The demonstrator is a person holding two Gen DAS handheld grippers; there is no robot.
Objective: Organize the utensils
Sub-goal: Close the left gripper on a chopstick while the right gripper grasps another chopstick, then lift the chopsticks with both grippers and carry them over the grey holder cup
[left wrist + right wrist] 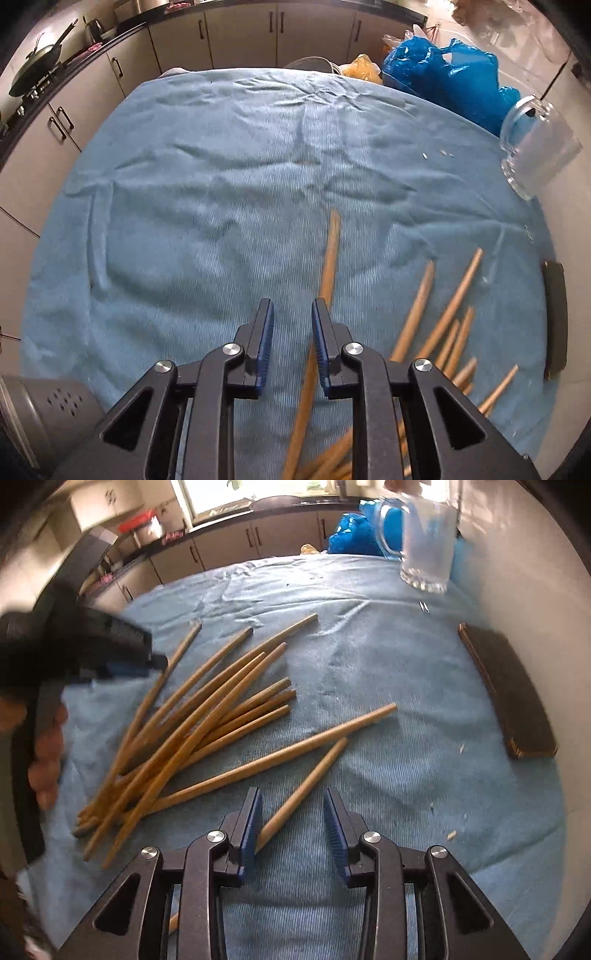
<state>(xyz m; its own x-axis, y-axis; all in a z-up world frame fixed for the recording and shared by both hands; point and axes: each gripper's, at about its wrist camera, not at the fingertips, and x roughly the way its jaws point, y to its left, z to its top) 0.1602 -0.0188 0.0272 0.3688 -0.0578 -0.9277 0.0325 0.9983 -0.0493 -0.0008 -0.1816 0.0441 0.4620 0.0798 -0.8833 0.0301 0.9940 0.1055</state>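
1. The left gripper (pixel 292 317) hangs over a blue cloth, its blue-padded jaws a little apart with nothing clamped; one long wooden chopstick (pixel 327 273) lies on the cloth below, running under the gap and past the right-hand finger.
2. The right gripper (pixel 293 808) points down at the same cloth, jaws apart and gripping nothing; a single chopstick (pixel 310 779) lies slantwise with its lower end tucked behind the left pad, whether touching it cannot be told.
3. The blue cloth (pixel 388 672), ribbed and creased, covers the whole table, with pale crumbs scattered along its right side.
4. Beyond the table, cream kitchen cabinets (pixel 240 35) with dark handles run under a dark counter, and a pan (pixel 37 59) sits on the hob at far left.
5. A crumpled blue plastic bag (pixel 436 74) rests at the far right corner of the table.
6. A dark flat phone-like slab (pixel 506 686) lies near the cloth's right edge, well apart from the sticks.
7. A clear glass mug (pixel 424 535) with a handle stands upright at the far right, just in front of the bag.
8. The main pile of chopsticks (pixel 207 709) fans out loosely on the left half of the cloth in the right wrist view, narrow ends bunched toward the near left, blunt ends spread toward the far side.
9. A grey perforated container (pixel 55 402) shows at the lower left of the left wrist view.
10. A person's fingers (pixel 46 757) wrap the left gripper's handle, blurred.
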